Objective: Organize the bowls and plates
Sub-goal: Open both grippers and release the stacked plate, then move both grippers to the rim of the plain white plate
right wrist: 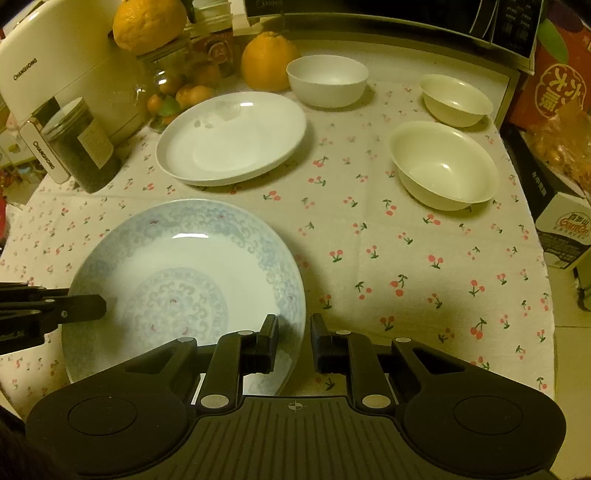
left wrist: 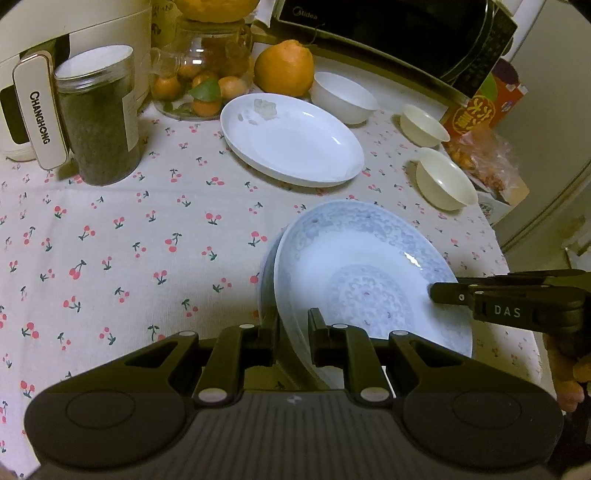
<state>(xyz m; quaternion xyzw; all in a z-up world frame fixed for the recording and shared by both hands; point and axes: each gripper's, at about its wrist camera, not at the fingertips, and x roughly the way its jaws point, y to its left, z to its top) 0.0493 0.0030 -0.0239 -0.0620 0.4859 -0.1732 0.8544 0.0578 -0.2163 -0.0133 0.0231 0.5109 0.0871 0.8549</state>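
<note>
1. The blue-patterned plate [right wrist: 184, 280] lay near the front edge of the table, tilted rather than flat: in the left wrist view its rim rose toward the left side, and another rim edge showed just beneath it there.
2. My left gripper [left wrist: 293, 332] had its jaws narrow, straddling the plate's near rim, one finger outside and one inside; it looked clamped on the rim.
3. My right gripper [right wrist: 294, 334] straddled the plate's right rim, the left finger over the plate's inside and the right finger over the cloth. A gap showed between that finger and the rim, so I could not tell whether it gripped.
4. The plate was round, so it had no long axis. It was glazed and glossy, with pale blue scrollwork around the rim and a medallion at its centre.
5. Behind it sat a plain white oval plate [right wrist: 232, 138], its long axis running left to right, shallow and shiny.
6. A white bowl [right wrist: 327, 79] stood beyond the oval plate, and two cream bowls [right wrist: 443, 171] [right wrist: 456, 98] stood to the right, well apart from the patterned plate, all upright.
7. The tablecloth [right wrist: 388, 240] was off-white woven fabric printed with small red cherries.
8. At the back stood a cream appliance [right wrist: 55, 70], a dark-filled jar [left wrist: 98, 118], a large orange fruit [left wrist: 283, 68] and a black microwave [left wrist: 388, 33].
</note>
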